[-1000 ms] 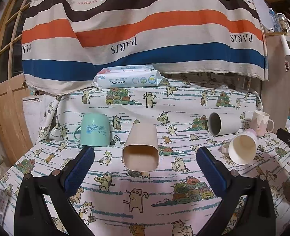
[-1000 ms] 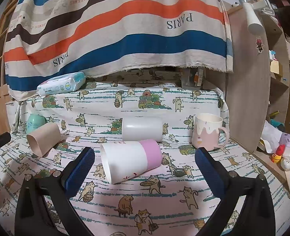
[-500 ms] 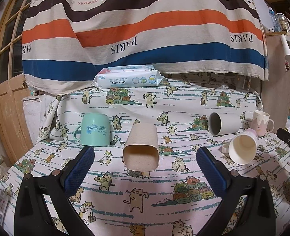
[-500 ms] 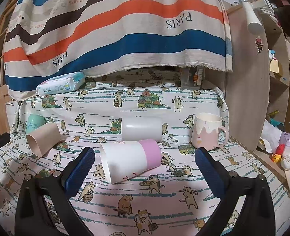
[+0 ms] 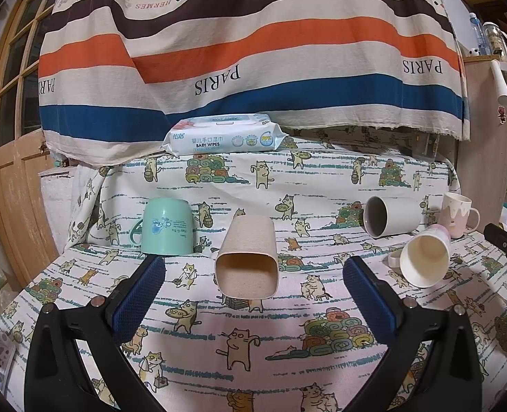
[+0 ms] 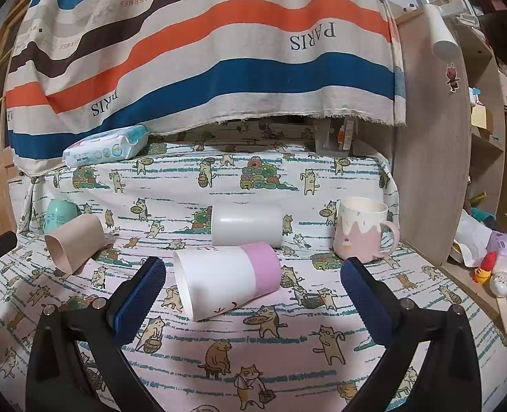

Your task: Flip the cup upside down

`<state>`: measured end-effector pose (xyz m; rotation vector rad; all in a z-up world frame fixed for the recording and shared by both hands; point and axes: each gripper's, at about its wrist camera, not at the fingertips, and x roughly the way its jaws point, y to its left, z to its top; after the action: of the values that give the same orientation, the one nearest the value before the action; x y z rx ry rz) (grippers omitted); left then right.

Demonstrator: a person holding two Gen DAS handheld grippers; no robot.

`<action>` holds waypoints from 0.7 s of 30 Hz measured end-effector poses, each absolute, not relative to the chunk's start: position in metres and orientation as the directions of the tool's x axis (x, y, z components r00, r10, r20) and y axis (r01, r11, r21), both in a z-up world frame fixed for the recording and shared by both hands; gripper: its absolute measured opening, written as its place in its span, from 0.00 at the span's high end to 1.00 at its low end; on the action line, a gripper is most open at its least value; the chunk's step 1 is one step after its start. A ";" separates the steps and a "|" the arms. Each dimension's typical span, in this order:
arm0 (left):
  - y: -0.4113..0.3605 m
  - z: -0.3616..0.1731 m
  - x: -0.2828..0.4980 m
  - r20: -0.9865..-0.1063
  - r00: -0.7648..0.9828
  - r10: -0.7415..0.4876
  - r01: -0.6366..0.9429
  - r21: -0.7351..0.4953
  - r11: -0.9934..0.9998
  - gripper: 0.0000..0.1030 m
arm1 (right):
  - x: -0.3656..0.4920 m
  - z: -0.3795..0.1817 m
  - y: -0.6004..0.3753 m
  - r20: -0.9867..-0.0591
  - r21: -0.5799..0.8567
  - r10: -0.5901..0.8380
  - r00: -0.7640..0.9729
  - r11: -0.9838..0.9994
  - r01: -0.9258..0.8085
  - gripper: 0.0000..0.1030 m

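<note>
A beige square cup (image 5: pixel 248 257) lies on its side on the cat-print cloth, mouth toward my left gripper (image 5: pixel 253 274), which is open and empty just in front of it. A white and pink cup (image 6: pixel 227 279) lies on its side, mouth to the left, between the fingers of my open, empty right gripper (image 6: pixel 251 274). The same cup shows in the left wrist view (image 5: pixel 425 259). A grey-white cup (image 6: pixel 246 225) lies on its side behind it. A mint mug (image 5: pixel 167 226) stands upside down. A pink and cream mug (image 6: pixel 361 230) stands upright.
A pack of baby wipes (image 5: pixel 224 134) lies on the raised back ledge under a striped hanging cloth (image 5: pixel 253 51). A wooden door (image 5: pixel 9 171) is at the left. A wooden shelf side (image 6: pixel 432 171) and clutter stand at the right.
</note>
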<state>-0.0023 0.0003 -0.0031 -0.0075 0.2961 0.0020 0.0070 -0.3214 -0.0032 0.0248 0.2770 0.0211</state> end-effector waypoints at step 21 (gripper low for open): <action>0.033 0.041 -0.025 -0.272 0.961 0.051 -0.049 0.012 0.999 0.00 | -0.021 0.013 -0.303 -0.227 -0.001 0.086 0.970 0.996 -0.089 0.00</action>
<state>-0.0250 0.0334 0.0407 0.0052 0.2755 0.0505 -0.0207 -0.3029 0.0128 -0.0108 0.2290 0.0883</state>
